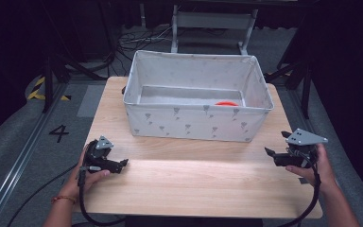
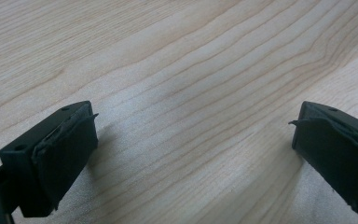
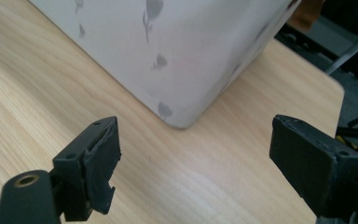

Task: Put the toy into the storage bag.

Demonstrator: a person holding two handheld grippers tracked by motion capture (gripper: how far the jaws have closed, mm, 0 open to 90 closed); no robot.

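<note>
Both claws, the left gripper [image 1: 123,164] and right gripper [image 1: 270,152], were wide open and held nothing, probably waiting near the cloth box [image 1: 189,122] with an orange thing [image 1: 226,103] inside

Table [image 1: 203,189]: pale wood-grain surface, matt and smooth, with a soft sheen where light falls across it; fine wavy grain lines show in the left gripper view [image 2: 191,70]. Storage bin [image 1: 194,120]: soft white cloth walls, matt, printed with small grey motifs; the fabric looks slightly slack along the rim and smooth on its rounded corner [image 3: 186,70]. Left gripper [image 2: 193,140] and right gripper [image 3: 196,154]: matt black bodies, seemingly plastic, their inner faces lined with dull black rubbery pads, ragged and frayed at the edges. Plate on the right gripper [image 1: 306,137]: grey, flat, faintly satin. Floor [image 1: 9,142]: grey, matt, carpet-like texture.
</note>
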